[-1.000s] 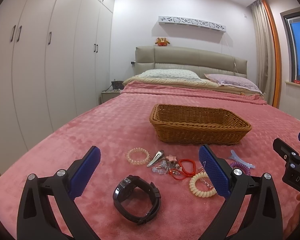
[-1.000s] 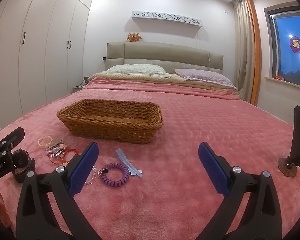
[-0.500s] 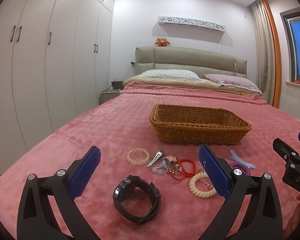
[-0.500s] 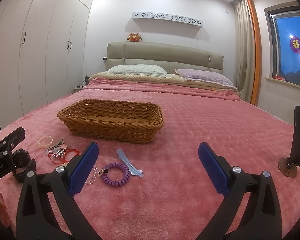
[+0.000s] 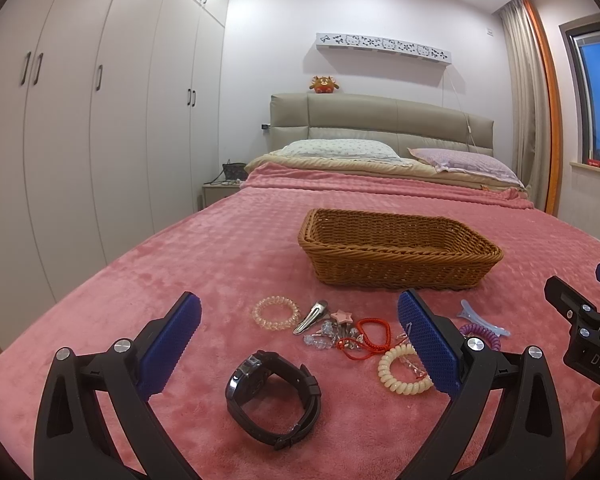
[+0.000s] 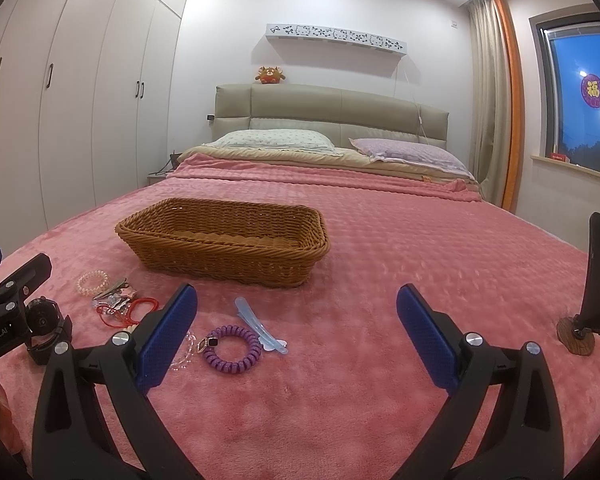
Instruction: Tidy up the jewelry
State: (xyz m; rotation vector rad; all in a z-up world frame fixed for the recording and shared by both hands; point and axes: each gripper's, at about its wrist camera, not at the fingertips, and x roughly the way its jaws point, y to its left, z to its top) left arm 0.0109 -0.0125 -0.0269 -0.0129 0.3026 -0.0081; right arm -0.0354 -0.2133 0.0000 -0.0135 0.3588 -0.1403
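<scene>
Jewelry lies loose on the pink blanket (image 5: 228,248) near the foot edge of the bed, none of it yet in the wicker basket (image 5: 400,254), which looks empty as far as its inside shows.

The left gripper (image 5: 298,344) is spread wide with nothing between its jaws; the black watch (image 5: 274,398) lies on the blanket between and just below its blue pads. The right gripper (image 6: 296,330) is likewise wide open and holds nothing, with the purple coil band (image 6: 232,350) and the pale blue hair clip (image 6: 258,326) just inside its left finger.

Farther out sit a cream coil band (image 5: 400,370), a red cord bracelet (image 5: 370,338), some clear beads and a star clip in a small tangle, a silver snap clip (image 5: 312,316) and a pink bead bracelet (image 5: 276,314). The basket stands beyond them toward the middle of the bed. A phone on a wooden stand (image 6: 592,292) is near the bed's right edge.

Judging by this, sorting has not begun; every piece remains to be moved.
</scene>
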